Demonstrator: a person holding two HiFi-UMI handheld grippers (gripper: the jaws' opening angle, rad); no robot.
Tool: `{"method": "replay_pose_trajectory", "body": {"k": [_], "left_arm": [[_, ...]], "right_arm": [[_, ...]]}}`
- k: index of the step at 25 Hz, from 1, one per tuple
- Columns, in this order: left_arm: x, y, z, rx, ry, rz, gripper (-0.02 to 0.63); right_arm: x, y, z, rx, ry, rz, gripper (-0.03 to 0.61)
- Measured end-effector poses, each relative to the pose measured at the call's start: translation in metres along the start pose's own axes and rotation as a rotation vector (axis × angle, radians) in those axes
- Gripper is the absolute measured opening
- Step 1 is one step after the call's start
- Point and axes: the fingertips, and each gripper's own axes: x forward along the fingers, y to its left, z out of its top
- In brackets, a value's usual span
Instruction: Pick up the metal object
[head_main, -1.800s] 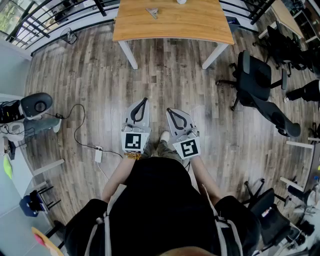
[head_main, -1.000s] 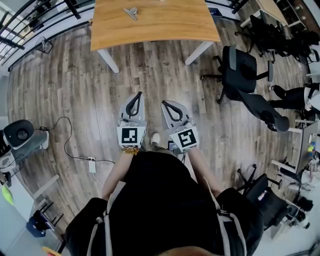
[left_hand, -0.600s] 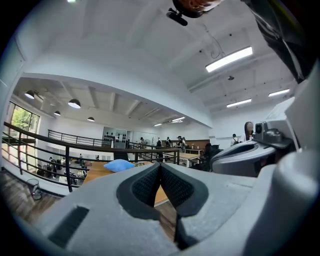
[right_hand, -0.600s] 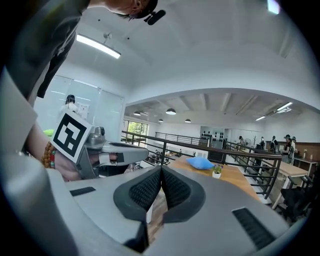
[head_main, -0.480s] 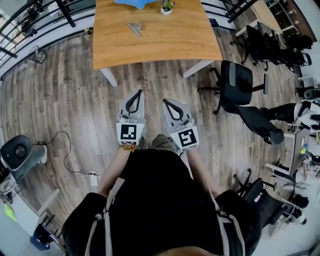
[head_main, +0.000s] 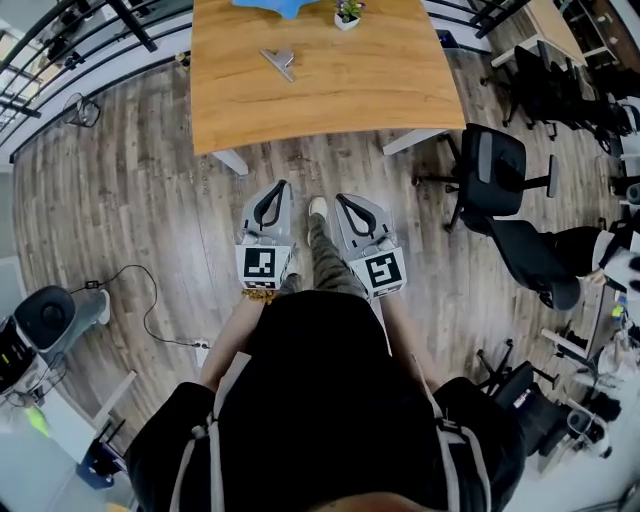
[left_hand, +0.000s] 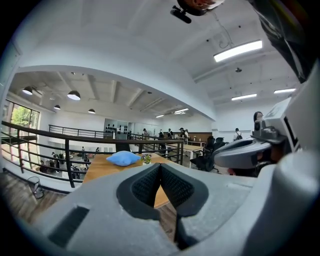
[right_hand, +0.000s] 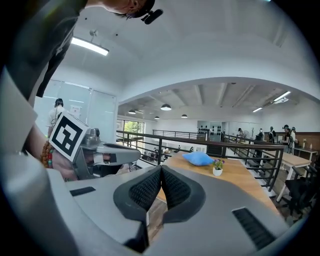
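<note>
APPROACH TO THE TABLE: You stand on the grey-brown plank floor (head_main: 140, 150) just short of the light wooden surface (head_main: 320, 100), one pale shoe (head_main: 317, 207) forward between the two tools; the approach looks to be the step in hand, and the pick-up has not begun. The small grey angular metal object (head_main: 279, 62) lies flat on the surface's left half, apart from the blue cushion-like thing (head_main: 270, 6) and the little white-potted plant (head_main: 347, 14) at the far edge; nothing touches it. Your left gripper (head_main: 277, 190) and right gripper (head_main: 343, 201) are held side by side ahead of you over the floor, both well short of the object; each gripper's own view shows its dark ribbed fingers (left_hand: 145, 185) pressed together at the tips with nothing between them; neither of those views shows the metal piece. The next move, by the look of it, calls for closing the gap to the surface's near edge, spreading one pair of fingers and reaching out over the wood; the left tool stands on the object's side; the piece lies low and flat, so coming down on it from above seems wise.
</note>
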Motion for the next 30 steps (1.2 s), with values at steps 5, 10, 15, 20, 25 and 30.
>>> {"method": "replay_pose_trajectory", "body": {"k": [5, 10, 15, 20, 25, 30], "left_arm": [[0.054, 0.011, 0.010, 0.018, 0.024, 0.014, 0.008], [0.113, 0.012, 0.030, 0.073, 0.032, -0.001, 0.008], [0.160, 0.020, 0.043, 0.031, 0.024, 0.036, 0.008], [0.176, 0.048, 0.039, 0.003, 0.035, 0.110, 0.008], [0.188, 0.099, 0.026, -0.059, 0.055, 0.181, 0.008], [0.219, 0.158, 0.013, -0.109, 0.071, 0.171, 0.008]], "right_arm": [[0.044, -0.050, 0.001, 0.017, -0.016, 0.037, 0.000], [0.080, -0.109, 0.015, 0.038, -0.046, 0.054, 0.000], [0.113, -0.162, 0.011, 0.017, -0.030, 0.093, 0.000], [0.150, -0.199, 0.006, 0.029, 0.005, 0.076, 0.000], [0.191, -0.207, 0.009, -0.009, 0.037, 0.114, 0.000], [0.240, -0.201, 0.031, -0.044, 0.069, 0.124, 0.000]]}}
